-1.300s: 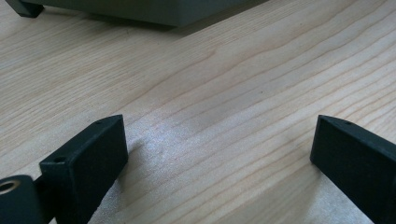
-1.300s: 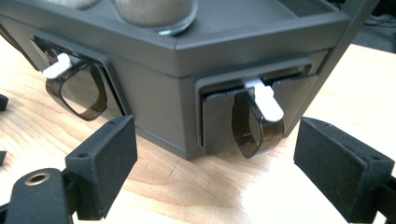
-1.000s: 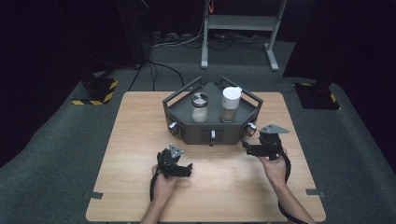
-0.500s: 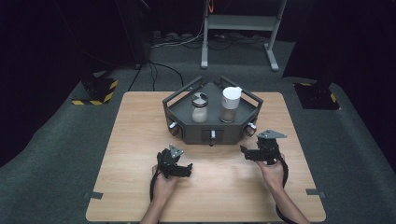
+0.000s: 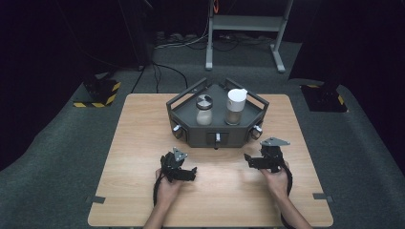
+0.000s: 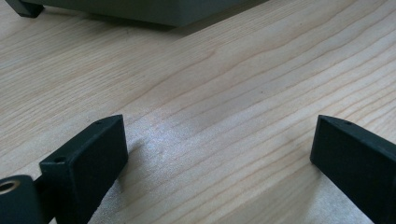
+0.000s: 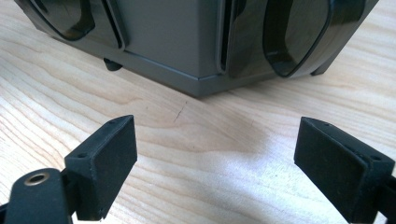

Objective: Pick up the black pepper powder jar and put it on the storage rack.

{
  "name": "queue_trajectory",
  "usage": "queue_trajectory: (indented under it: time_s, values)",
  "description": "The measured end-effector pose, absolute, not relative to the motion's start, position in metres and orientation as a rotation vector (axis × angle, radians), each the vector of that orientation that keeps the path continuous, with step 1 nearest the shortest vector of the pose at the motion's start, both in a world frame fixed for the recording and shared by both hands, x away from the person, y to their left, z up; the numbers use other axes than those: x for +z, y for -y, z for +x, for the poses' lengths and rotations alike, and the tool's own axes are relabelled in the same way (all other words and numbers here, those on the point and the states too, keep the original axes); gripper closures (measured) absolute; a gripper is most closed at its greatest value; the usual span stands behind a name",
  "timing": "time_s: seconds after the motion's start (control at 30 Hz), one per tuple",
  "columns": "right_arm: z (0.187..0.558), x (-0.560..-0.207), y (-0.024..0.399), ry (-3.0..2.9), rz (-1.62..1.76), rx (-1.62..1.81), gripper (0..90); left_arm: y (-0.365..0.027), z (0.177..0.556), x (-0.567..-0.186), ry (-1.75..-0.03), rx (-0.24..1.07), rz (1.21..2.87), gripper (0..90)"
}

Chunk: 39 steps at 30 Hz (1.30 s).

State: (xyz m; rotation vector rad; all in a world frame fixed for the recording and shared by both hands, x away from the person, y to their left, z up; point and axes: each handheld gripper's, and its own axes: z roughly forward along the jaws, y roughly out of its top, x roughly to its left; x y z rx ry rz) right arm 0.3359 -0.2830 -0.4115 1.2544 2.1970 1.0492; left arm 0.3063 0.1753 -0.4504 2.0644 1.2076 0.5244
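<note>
Ahead of the right claw (image 5: 249, 159), just beyond its tips, the dark tray (image 5: 191, 133) is set on the surface (image 5: 138, 143); in the right gripper view a corner of the tray (image 7: 196, 56) is faced squarely between the two jaws, which are spread wide with nothing between them. The left claw (image 5: 191, 172) is laid low on the wood, well short of the tray and off to its near left side, and its jaws too are held wide and empty, with bare grain seen between them and a strip of the tray wall (image 6: 154, 11) at the top edge of its view.

Inside the tray, farther from both claws, a glass jar (image 5: 204, 110) and a taller white-capped cup (image 5: 235, 107) are stood upright, side by side and apart.

Several slips are to be feared. If the right claw is pushed straight on, the tray corner is likely to be struck and the whole tray shoved across the smooth wood, since it seems not to be fastened. If a reach is made over the wall too low, the rim could be caught by a jaw. The cup, tall and narrow, could be tipped by a glancing touch and knocked against the jar. The trailing cables could also snag on the knobs (image 5: 258, 129) along the tray's front.
</note>
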Motion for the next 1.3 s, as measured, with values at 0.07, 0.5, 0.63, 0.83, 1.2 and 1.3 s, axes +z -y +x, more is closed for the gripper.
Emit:
queue_trajectory:
  time_s: [0.07,0.5,0.63,0.83,1.2,1.3]
  values:
    - [0.336,-0.413,0.283,-2.199,1.258,1.049,12.9,-0.175,0.306,-0.45,-1.208,0.524,2.065,4.0]
    - [0.333,-0.422,0.28,-2.213,1.268,1.035,12.9,-0.175,0.306,-0.45,-1.208,0.524,2.064,4.0]
    - [0.332,-0.423,0.278,-2.214,1.267,1.033,12.9,-0.175,0.306,-0.45,-1.208,0.524,2.064,4.0]
    - [0.332,-0.425,0.277,-2.217,1.26,1.032,12.9,-0.175,0.306,-0.45,-1.208,0.524,2.065,4.0]
    - [0.33,-0.43,0.276,-2.221,1.267,1.035,12.8,-0.175,0.306,-0.45,-1.208,0.524,2.064,4.0]
    - [0.329,-0.431,0.276,-2.224,1.268,1.033,12.8,-0.175,0.306,-0.45,-1.208,0.524,2.064,4.0]
